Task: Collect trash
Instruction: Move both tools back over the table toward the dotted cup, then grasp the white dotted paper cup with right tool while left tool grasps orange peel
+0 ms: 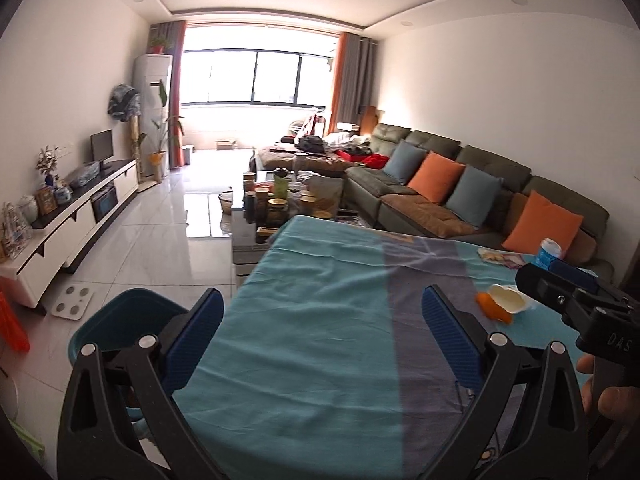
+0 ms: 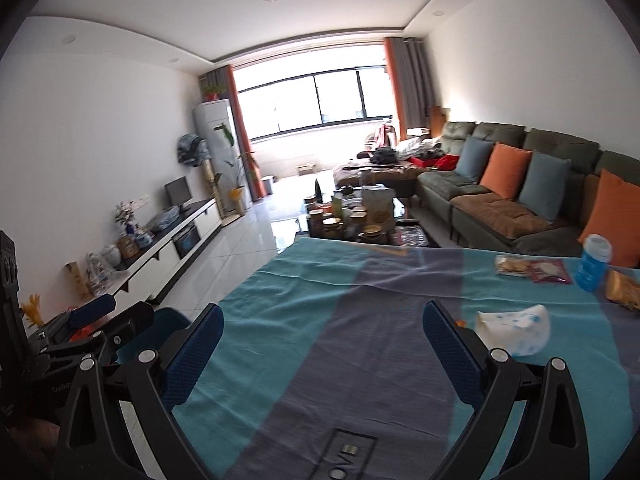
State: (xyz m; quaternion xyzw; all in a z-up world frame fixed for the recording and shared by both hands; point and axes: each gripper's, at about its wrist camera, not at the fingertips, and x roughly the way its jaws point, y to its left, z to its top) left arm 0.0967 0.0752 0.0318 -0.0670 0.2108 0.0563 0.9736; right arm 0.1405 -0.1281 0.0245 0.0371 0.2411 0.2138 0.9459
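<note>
A: What do you see along your left hand-held gripper (image 1: 322, 334)?

B: My left fingers are spread wide with nothing between them, hovering above the tabletop (image 1: 320, 280) and its teal and grey cloth. Ahead and to the right of it lies the trash: a cream cup (image 1: 507, 298) on its side with an orange scrap (image 1: 493, 307) touching it. Farther off on that side are a snack wrapper (image 1: 505, 258) and a blue bottle (image 1: 549, 253). My right hand-held gripper (image 1: 576, 292) shows at the right edge. Down to the left, off the tabletop's edge, sits a dark teal bin (image 1: 120, 316).

A: And along the right one?

B: My right hand-held gripper (image 2: 322, 334) is spread wide too, holding nothing, over the grey stripe of the cloth. Just beyond its right finger lies the cream cup (image 2: 516, 330), showing blue spots, mouth turned away. Farther ahead on the right sit the snack wrapper (image 2: 532, 267), the blue bottle (image 2: 593, 262) and a yellowish bag (image 2: 622, 290). My left hand-held gripper (image 2: 80, 332) shows on the left, above the teal bin (image 2: 172, 320).
</note>
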